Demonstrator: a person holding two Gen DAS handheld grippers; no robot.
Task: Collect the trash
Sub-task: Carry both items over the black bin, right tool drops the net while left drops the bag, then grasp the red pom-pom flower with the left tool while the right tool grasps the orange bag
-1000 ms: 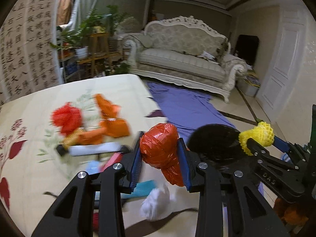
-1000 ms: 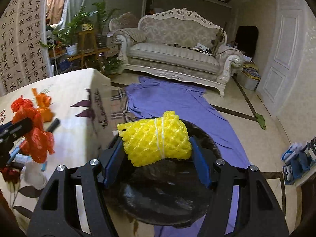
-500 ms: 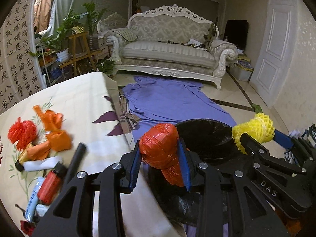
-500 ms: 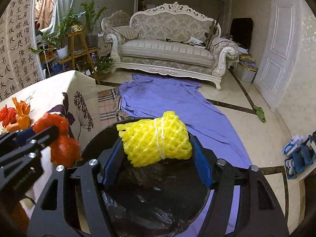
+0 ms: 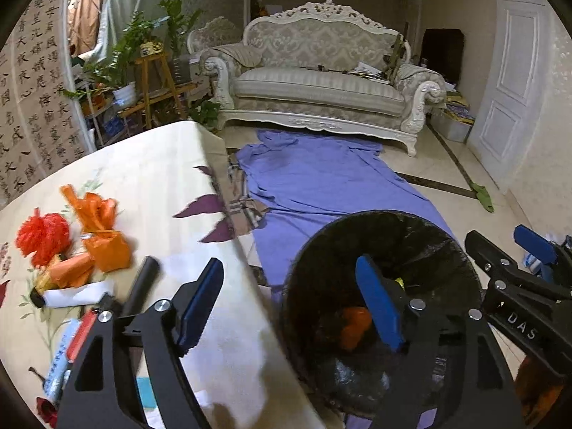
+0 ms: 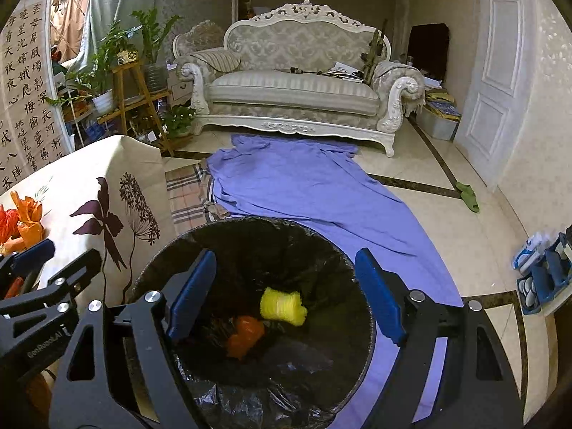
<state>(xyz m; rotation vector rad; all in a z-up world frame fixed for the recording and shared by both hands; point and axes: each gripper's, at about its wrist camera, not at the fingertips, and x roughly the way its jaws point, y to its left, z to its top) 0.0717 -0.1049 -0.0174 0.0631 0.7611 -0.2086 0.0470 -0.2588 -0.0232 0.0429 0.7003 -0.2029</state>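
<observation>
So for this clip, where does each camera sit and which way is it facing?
Left wrist: on the left hand-held gripper, looking forward and down over the table edge and bin; its jaws opening, empty; right hand-held gripper at right.
Right wrist: on the right hand-held gripper, looking down into the bin; jaws opening, empty.
Shared: bin, sofa, purple cloth.

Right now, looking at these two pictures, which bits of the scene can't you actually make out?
- Bin's bottom: right wrist view, dark liner and both gripper frames cover it.
- Yellow foam net: right wrist view, motion-blurred; landed or still falling is unclear.
- Orange bag: left wrist view, half behind a blue finger.
- Table litter: left wrist view, blurred, cut by the left gripper; label unreadable.
- Right gripper: its jaws are opening, nothing between them.
</observation>
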